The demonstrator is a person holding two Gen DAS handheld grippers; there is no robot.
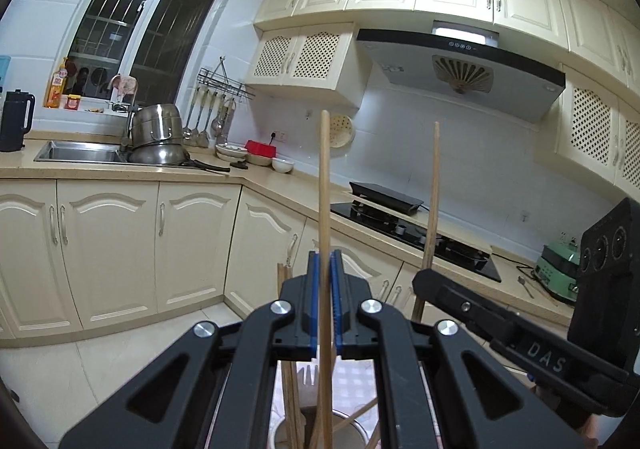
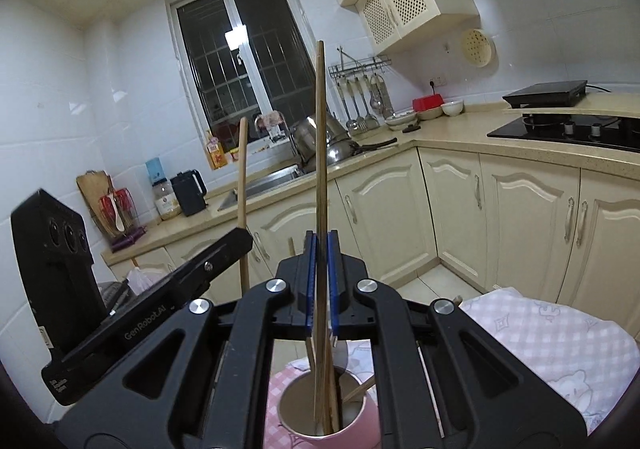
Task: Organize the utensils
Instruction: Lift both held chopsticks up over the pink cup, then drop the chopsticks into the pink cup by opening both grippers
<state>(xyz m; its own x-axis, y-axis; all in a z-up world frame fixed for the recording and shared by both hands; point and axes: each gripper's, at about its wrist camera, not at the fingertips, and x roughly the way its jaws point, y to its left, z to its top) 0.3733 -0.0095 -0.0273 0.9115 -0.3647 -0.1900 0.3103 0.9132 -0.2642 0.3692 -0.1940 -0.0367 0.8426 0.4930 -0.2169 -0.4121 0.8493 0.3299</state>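
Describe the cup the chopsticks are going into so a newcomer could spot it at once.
Find the pink checked cloth in the right wrist view. The pink cup stands on it below the right gripper, the only container there, holding wooden chopsticks.

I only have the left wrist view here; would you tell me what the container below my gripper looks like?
Observer: It is a pink cup standing on a pink checked cloth.
Operator: Thank you. What is the right gripper holding?
Observer: The right gripper is shut on a chopstick pair, lower ends inside the cup.
Operator: Is anything else in the cup?
Observer: Yes, another stick leans against its rim.
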